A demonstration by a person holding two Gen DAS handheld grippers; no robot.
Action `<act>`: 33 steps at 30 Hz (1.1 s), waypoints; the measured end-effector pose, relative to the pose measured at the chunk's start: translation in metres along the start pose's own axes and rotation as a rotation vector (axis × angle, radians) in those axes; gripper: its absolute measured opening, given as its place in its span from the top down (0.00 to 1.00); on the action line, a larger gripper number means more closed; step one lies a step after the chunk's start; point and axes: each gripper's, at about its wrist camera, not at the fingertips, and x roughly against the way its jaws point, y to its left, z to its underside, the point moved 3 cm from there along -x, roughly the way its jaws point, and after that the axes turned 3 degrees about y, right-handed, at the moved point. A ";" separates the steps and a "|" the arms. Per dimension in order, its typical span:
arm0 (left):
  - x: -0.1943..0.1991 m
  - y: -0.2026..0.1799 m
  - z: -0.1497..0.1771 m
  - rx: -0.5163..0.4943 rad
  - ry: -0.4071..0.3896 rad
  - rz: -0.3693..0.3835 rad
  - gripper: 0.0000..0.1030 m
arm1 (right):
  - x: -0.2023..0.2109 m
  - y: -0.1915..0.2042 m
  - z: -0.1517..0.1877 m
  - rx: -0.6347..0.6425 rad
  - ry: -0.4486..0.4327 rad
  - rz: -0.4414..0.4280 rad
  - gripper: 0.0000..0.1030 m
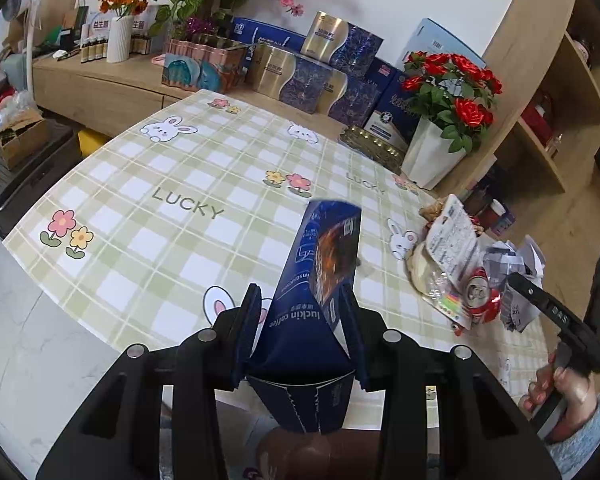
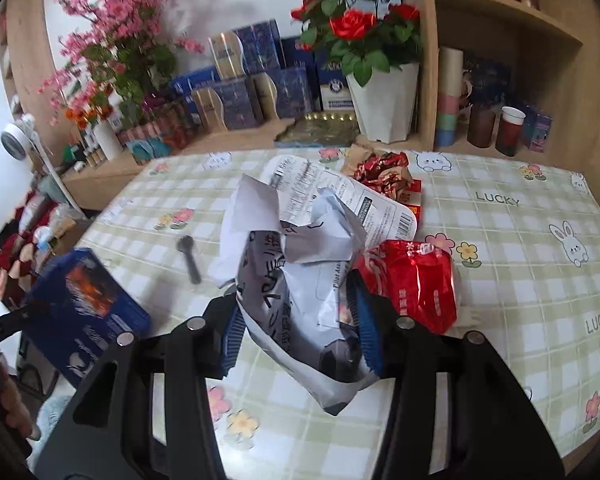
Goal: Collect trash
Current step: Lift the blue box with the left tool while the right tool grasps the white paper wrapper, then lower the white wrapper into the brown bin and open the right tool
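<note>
My left gripper point(image 1: 300, 300) is shut on a dark blue Luckin coffee paper bag point(image 1: 320, 264) and holds it above the table's near edge; the bag also shows at the left of the right wrist view point(image 2: 88, 304). My right gripper point(image 2: 296, 300) is shut on a crumpled white and grey plastic mailer bag point(image 2: 296, 280), held just above the table. A crushed red can point(image 2: 416, 280) lies right of it, also seen in the left wrist view point(image 1: 482, 294). A white printed wrapper point(image 2: 340, 196) and a crumpled red-gold foil wrapper point(image 2: 384, 172) lie behind. A dark plastic spoon point(image 2: 190, 258) lies to the left.
The table point(image 1: 140, 200) has a green checked cloth with rabbits. A white pot of red roses point(image 2: 380, 96) and stacked blue and gold boxes point(image 2: 244, 92) stand behind it. A wooden shelf unit point(image 2: 500, 92) with cups is at the back right.
</note>
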 end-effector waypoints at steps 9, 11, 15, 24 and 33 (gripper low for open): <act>0.020 -0.030 0.006 -0.049 0.006 0.070 0.62 | 0.049 0.007 0.063 -0.096 -0.021 -0.103 0.52; 0.015 -0.033 0.011 -0.044 0.036 0.095 0.62 | 0.051 0.007 0.077 -0.124 -0.011 -0.108 0.52; 0.009 -0.043 0.021 -0.044 0.084 0.121 0.63 | 0.056 0.002 0.103 -0.167 0.008 -0.100 0.52; 0.040 -0.080 0.044 -0.151 0.084 0.196 0.63 | 0.080 -0.003 0.163 -0.248 0.060 -0.129 0.52; 0.063 -0.090 0.067 -0.190 0.095 0.225 0.63 | 0.062 0.011 0.224 -0.263 0.204 -0.138 0.52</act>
